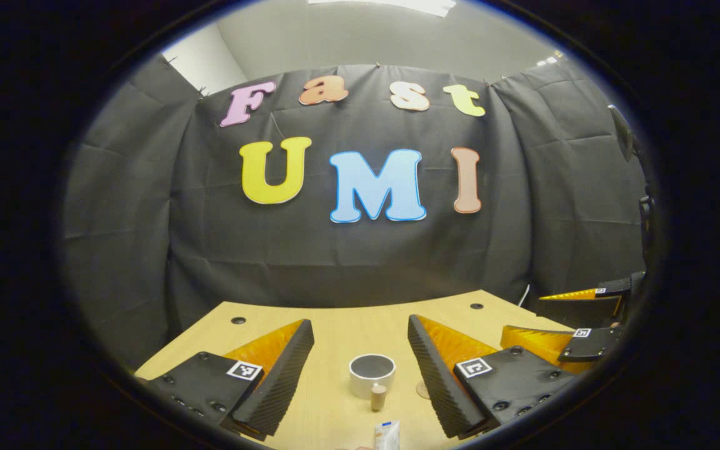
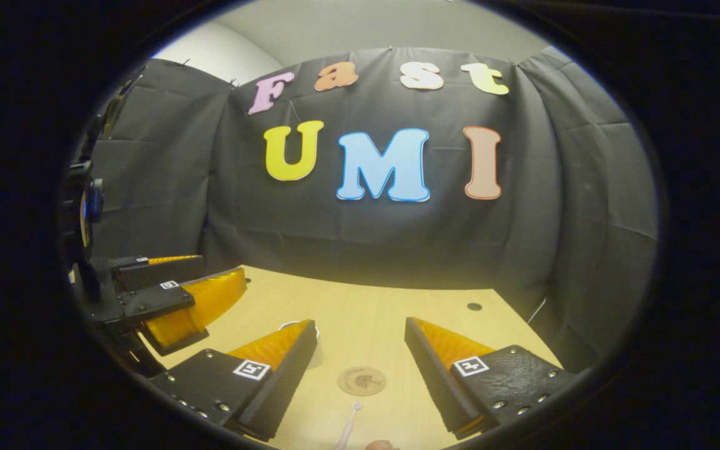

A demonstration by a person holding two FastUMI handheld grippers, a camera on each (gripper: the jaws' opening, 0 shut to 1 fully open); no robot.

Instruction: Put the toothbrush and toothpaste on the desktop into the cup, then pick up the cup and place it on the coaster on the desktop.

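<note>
You are holding both claws, left claw and right claw, spread wide over a pale wooden worktop bearing a white cup, with black cloth hanging behind.

The desktop is light yellow wood with small dark holes. The cup is white with a grey inside. The coaster is brown with a darker printed drawing. The toothbrush is white.
</note>
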